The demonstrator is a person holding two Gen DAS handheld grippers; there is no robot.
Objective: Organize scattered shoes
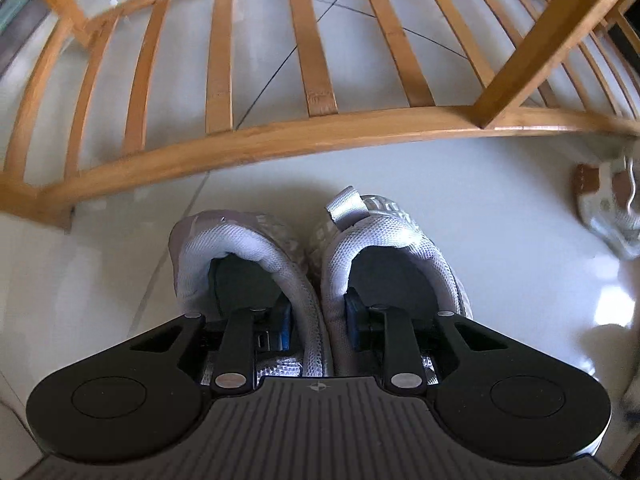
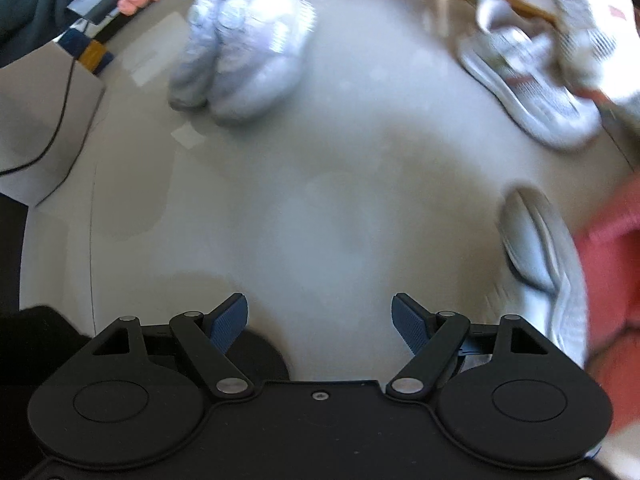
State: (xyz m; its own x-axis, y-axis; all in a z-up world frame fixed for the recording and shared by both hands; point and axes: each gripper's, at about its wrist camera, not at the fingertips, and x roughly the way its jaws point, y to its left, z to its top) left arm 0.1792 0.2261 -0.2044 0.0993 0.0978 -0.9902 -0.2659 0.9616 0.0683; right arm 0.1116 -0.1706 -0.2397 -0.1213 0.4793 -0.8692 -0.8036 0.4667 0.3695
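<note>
From the left wrist, the left claw (image 1: 318, 320) has one finger down inside each shoe of the pale mesh pair (image 1: 320, 264), squeezing the two inner collars together so both are carried at once, heels toward the camera, toes aimed at the bamboo shoe rack (image 1: 280, 132) just ahead. By the look of it the step in hand is delivery: the next move calls for lifting the pair over the front rail and setting it onto the slats without letting the collars slip. Another shoe (image 1: 612, 208) lies off to the right on the glossy white tile floor (image 1: 480, 220). Over to the right wrist, blurred with motion: the right claw (image 2: 320, 324) is spread wide and holds nothing, above bare floor. A white sneaker (image 2: 528, 88) sits near the rack, another shoe (image 2: 536, 240) close on the right, both waiting.
</note>
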